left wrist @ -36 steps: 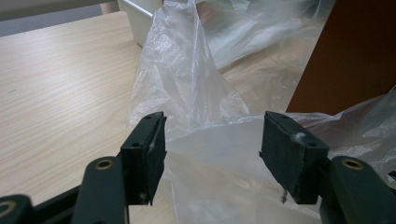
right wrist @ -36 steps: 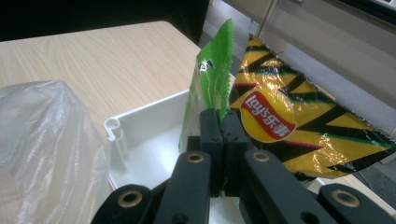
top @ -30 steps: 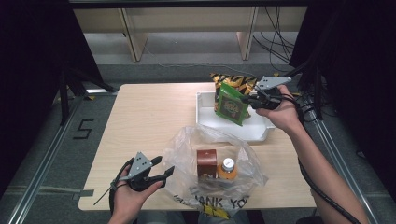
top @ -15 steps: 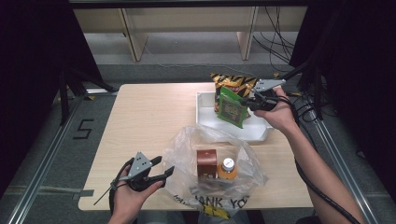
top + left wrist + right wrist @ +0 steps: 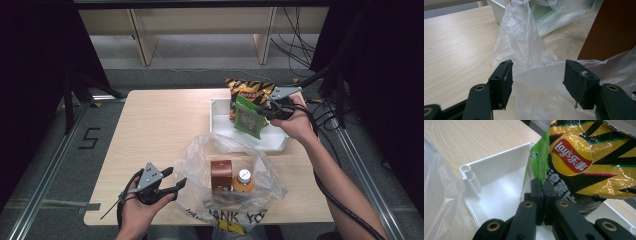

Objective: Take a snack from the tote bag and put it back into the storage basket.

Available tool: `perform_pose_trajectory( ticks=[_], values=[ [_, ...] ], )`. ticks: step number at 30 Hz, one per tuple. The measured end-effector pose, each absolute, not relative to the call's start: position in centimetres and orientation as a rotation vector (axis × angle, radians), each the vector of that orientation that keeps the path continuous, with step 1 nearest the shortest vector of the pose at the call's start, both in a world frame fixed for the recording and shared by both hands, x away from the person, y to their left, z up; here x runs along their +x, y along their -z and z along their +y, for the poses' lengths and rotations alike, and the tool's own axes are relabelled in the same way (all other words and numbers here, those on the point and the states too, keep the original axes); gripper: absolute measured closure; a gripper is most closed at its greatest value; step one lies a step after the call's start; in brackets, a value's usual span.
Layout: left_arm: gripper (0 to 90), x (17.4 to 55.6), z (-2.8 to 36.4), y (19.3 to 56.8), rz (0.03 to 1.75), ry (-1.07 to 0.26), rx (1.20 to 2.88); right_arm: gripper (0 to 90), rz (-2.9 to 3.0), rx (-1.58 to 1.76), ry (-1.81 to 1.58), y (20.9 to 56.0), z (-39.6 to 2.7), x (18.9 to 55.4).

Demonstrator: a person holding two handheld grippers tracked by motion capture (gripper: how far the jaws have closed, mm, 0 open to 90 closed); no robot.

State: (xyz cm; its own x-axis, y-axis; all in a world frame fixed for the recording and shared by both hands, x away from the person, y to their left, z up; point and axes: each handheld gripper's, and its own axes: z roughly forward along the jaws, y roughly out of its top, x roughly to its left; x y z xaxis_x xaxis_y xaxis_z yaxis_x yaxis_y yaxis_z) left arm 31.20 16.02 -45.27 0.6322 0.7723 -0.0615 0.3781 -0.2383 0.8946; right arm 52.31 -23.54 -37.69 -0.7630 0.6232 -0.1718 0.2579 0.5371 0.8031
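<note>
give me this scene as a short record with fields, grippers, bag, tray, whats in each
left gripper: open, at the rim of the clear plastic bag
right gripper: shut on the green snack packet, held above the white plastic tray
bag contents: brown box, orange bottle with white cap
tray contents: yellow and black chip bag, standing at the far side
surface: light wooden table

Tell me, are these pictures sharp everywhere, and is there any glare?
High view: soft, dark at both sides, the pale wooden table evenly lit. Left gripper view: the tongs' black pads are sharp, the clear plastic bag blurs farther off. Right gripper view: glare on the shiny yellow-and-black crisp packet.
</note>
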Motion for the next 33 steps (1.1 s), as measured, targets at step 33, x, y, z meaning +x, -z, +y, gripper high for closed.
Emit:
perform_pose_trajectory(
  ticks=[33],
  values=[
    [39.7, 31.2, 16.0, 45.3, 0.931, -0.482, 1.842, 84.2, 2.331, 0.772, -1.054, 39.1, -23.2, 53.4]
  ],
)
